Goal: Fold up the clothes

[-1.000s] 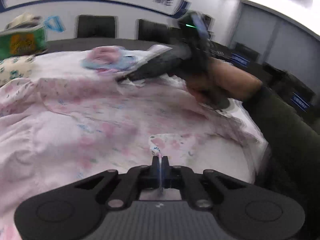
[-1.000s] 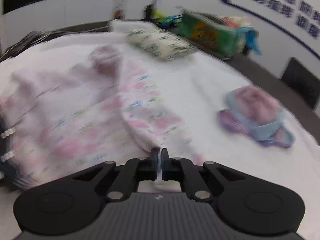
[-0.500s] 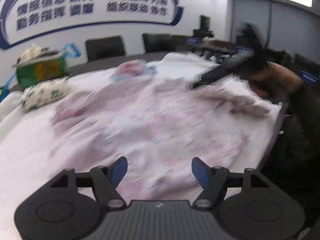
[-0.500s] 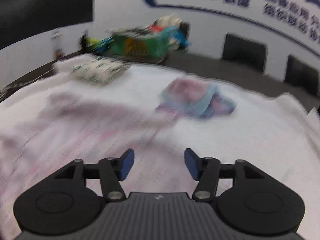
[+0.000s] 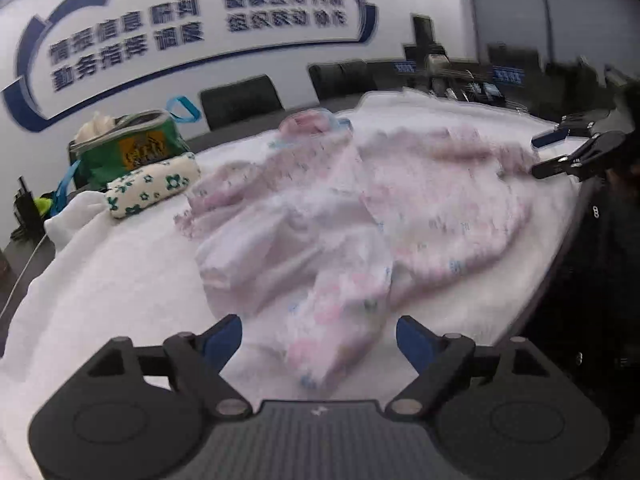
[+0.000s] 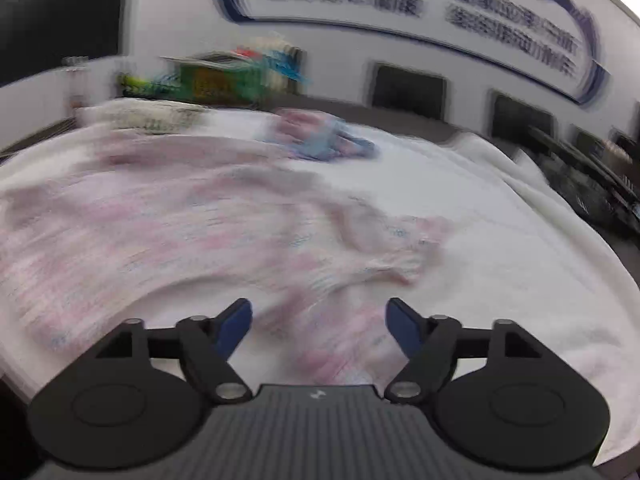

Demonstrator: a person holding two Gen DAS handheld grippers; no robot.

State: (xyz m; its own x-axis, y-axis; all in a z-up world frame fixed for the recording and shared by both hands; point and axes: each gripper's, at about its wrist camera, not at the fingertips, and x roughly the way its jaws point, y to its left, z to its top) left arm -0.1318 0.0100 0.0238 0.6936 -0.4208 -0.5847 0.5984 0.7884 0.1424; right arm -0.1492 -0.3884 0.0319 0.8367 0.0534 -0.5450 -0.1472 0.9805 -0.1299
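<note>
The pink floral garment [image 5: 344, 216] lies spread and rumpled on the white towel-like cover [image 5: 120, 280] of the table, with one folded part reaching toward the near edge. In the right wrist view the same garment [image 6: 180, 232] fills the left and middle of the cover, and its frilled end [image 6: 412, 248] stops before the bare white area on the right.

The left gripper [image 5: 319, 338] points down and forward at a slant over the near end of the garment. Its jaws are opening, wide apart; cloth shows between them, but the blue pads [image 5: 222, 338] do not press it. The right gripper [image 6: 319, 324] has a similar slant; its jaws are opening too, with pink cloth under the gap and nothing clamped. It appears also at the table's right edge [image 5: 576, 156] in the left view.

Farther back lie a small pink and blue garment [image 5: 312, 124], a folded piece with green flowers [image 5: 152, 188] and a green bag [image 5: 128, 148]. Much free cover stays at the left.
</note>
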